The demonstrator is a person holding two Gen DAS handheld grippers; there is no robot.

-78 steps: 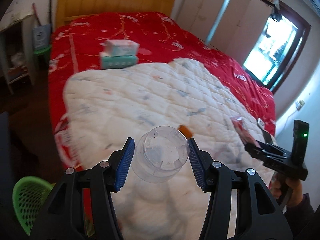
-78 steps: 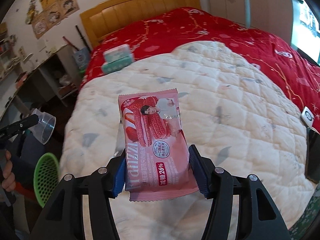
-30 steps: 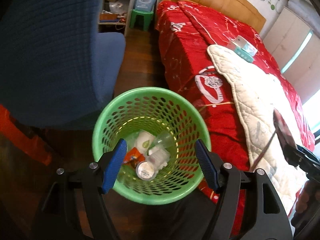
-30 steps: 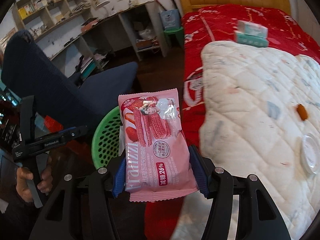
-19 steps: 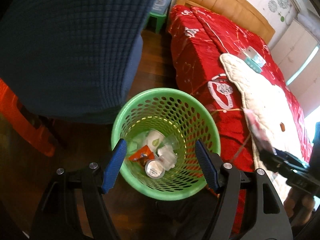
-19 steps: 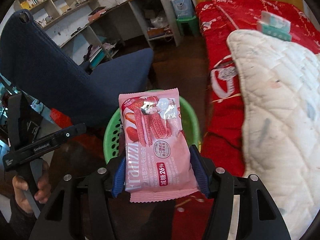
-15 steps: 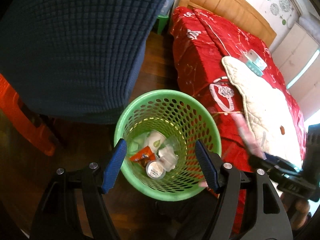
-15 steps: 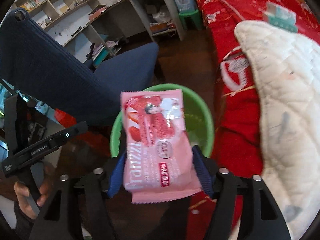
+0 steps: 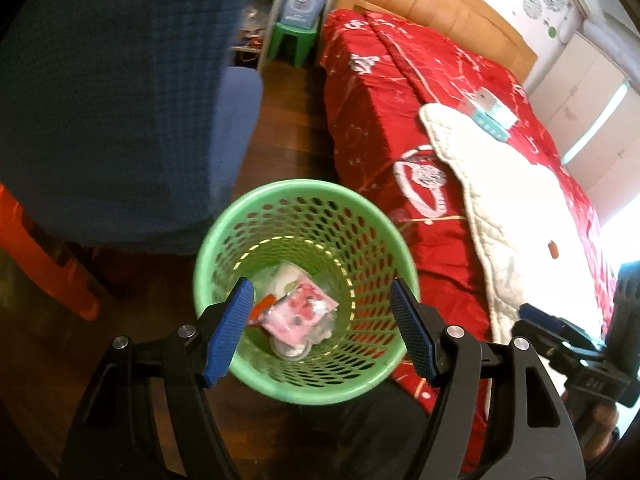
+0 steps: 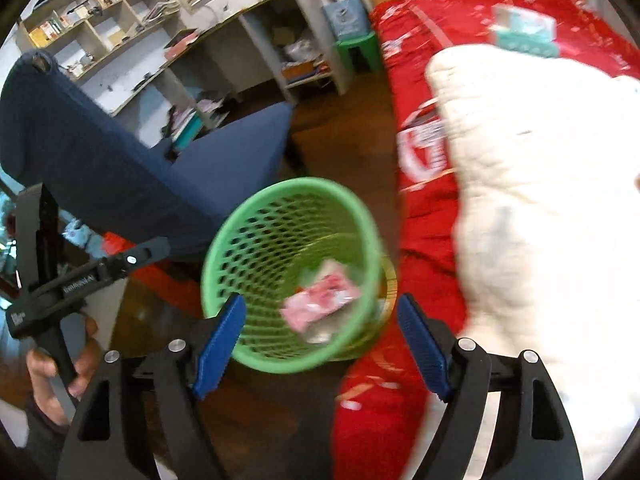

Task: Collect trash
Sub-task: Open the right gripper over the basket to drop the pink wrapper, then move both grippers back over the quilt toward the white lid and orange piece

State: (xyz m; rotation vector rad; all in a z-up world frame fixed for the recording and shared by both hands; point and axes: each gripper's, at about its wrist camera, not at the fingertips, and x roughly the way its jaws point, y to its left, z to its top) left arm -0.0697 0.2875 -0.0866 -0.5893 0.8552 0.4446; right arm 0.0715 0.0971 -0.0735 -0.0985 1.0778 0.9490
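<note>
A green mesh basket (image 9: 372,220) (image 10: 224,248) stands on the dark floor beside the bed. A pink snack wrapper (image 9: 298,314) (image 10: 320,300) lies inside it on top of other trash, among it a clear plastic cup. My left gripper (image 9: 320,326) hovers above the basket, open and empty. My right gripper (image 10: 320,340) is also above the basket, its jaws opening, with nothing between them. The right gripper's black body (image 9: 576,356) shows at the right edge of the left wrist view. The left gripper (image 10: 84,276), held in a hand, shows at the left of the right wrist view.
A blue chair (image 9: 120,100) (image 10: 120,168) stands close behind the basket. The bed with a red cover (image 9: 400,92) and white quilt (image 9: 520,220) lies to the right, with a small orange scrap (image 9: 553,249) and tissue boxes (image 9: 492,112) on it. A desk with shelves (image 10: 180,52) and a green stool (image 9: 290,42) stand farther off.
The right gripper's jaws have spread and let go of the pink wrapper, which has dropped into the green basket. The left gripper has stayed open above the basket.
</note>
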